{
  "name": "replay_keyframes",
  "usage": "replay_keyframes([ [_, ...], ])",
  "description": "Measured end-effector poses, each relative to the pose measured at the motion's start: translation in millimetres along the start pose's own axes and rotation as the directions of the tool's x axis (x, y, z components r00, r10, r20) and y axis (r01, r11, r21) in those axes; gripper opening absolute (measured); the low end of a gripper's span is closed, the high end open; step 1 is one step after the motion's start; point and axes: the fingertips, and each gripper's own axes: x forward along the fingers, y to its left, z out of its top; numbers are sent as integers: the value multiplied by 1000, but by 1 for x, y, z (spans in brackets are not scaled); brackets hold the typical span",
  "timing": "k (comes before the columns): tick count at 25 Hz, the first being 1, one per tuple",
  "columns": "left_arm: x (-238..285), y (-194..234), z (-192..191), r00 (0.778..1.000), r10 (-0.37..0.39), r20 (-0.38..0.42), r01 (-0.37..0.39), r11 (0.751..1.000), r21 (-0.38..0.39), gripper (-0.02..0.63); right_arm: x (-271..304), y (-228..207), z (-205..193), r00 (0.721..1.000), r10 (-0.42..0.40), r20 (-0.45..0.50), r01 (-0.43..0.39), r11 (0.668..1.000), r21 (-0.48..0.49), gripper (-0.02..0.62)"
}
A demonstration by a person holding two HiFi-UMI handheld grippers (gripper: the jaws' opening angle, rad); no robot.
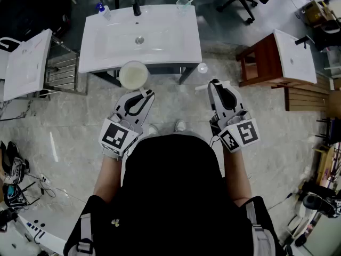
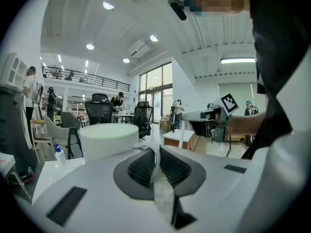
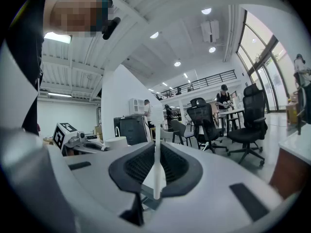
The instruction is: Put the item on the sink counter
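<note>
The white sink counter (image 1: 106,55) stands ahead of me, with a black faucet (image 1: 136,7) at its back. My left gripper (image 1: 145,94) is shut on a flap of clear wrapping (image 2: 156,166). That wrapping belongs to a white cylindrical item (image 1: 133,74), which hangs just before the counter's front edge. The item (image 2: 108,139) sits above and to the left of the jaws in the left gripper view. To the right, my right gripper (image 1: 216,84) is shut on a thin white stick (image 3: 157,174) that stands up between its pads. It is held over the floor, short of the counter.
A blue-capped bottle (image 1: 102,8) and a clear cup (image 1: 184,4) stand at the counter's back corners. Another white basin top (image 1: 24,63) is at the left. A wooden stand with a white basin (image 1: 277,60) is at the right. Office chairs stand behind.
</note>
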Motion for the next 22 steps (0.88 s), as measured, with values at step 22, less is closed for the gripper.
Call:
replay_keyframes([
  [22, -49, 47, -35, 998, -55, -10, 55, 998, -31, 43, 37, 53, -25, 997, -55, -58, 56, 998, 12, 54],
])
